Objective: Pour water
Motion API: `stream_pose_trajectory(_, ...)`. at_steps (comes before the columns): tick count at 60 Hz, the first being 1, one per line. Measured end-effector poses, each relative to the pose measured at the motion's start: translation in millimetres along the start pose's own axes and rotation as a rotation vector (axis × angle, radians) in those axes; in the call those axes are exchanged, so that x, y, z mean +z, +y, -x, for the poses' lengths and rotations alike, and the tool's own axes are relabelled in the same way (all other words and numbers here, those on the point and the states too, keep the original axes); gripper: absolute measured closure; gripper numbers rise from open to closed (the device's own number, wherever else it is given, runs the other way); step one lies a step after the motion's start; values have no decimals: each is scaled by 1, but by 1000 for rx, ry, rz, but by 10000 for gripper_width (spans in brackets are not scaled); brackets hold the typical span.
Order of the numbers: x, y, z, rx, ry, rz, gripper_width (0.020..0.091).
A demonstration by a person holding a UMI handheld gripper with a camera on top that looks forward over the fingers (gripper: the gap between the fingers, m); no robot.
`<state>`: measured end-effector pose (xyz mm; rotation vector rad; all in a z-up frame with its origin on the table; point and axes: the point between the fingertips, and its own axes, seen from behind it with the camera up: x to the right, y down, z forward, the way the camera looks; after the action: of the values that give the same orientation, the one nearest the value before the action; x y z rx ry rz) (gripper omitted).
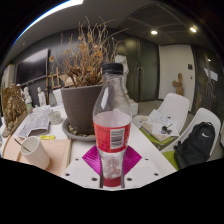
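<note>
The table point(150, 150) is white and spreads out under everything, cluttered with papers. On it, beyond the gripper, stands a big grey pot point(82, 106) with a dry, brown plant point(88, 55) rising out of it. To one side of the pot lies a pale cup point(34, 152) tipped on its side on a tan board, and farther over on the other side sit a white chair point(172, 108) and a black bag point(196, 143) just off the table's edge.

The gripper point(112, 168) is held level and points straight ahead over the table. A clear plastic bottle point(112, 120) stands upright right between its fingers, red cap on, red label round its middle, with what looks like clear water inside. The magenta pads point(93, 160) lie at either side of the bottle's lower part, tight against it as far as I can see, so the fingers look clamped on the bottle. Whether its base rests on the table I cannot tell.
</note>
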<state>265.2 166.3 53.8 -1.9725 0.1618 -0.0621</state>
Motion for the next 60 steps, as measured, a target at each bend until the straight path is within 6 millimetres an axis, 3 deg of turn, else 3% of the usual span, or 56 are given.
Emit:
stream_pose_trajectory(5,-1,-5,1,-21,5,-30,873)
stream_pose_trajectory(16,-6,1,2,-33,20,-21,645)
stream_pose_trajectory(18,-9,6,0,-29,29,7,540)
stream_pose_trajectory(21,-16,8,3,-25,28,35,285)
stream_pose_trajectory(22,-18,8,4,-25,26,41,229)
stream_pose_trajectory(25,-27,8,6,-34,25,57,266)
stream_pose_trajectory(28,-42,4,12,-45,22,68,241)
stream_pose_trajectory(37,-113,-4,43,-74,37,95,251)
stream_pose_trajectory(52,-283,-4,146,-63,1,138,248)
stream_pose_trajectory(60,-359,-4,194,-101,-14,133,245)
